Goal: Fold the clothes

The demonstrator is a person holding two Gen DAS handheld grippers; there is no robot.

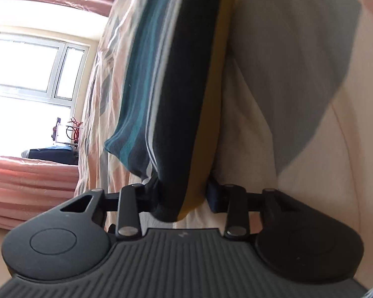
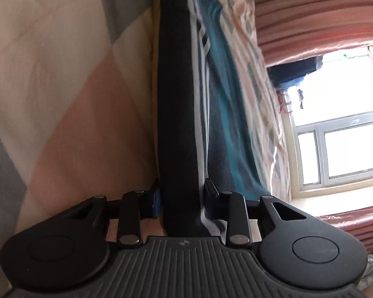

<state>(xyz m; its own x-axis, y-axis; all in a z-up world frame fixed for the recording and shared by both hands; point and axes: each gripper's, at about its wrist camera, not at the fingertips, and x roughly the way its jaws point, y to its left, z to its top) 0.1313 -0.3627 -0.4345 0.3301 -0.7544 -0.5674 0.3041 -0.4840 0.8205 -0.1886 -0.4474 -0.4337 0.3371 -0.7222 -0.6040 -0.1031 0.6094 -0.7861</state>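
Both the left gripper [image 1: 176, 193] and right gripper [image 2: 181, 196] have their fingers clamped on the striped garment [image 1: 166, 74], stretched lengthwise between them above the bed [image 1: 273, 124]

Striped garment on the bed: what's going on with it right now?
A person holds a gripper in each hand, and both are clamped on the striped garment. The left gripper pinches a bunched edge; the right gripper grips another edge. The cloth stretches taut above the patterned bedspread, apparently mid-fold.
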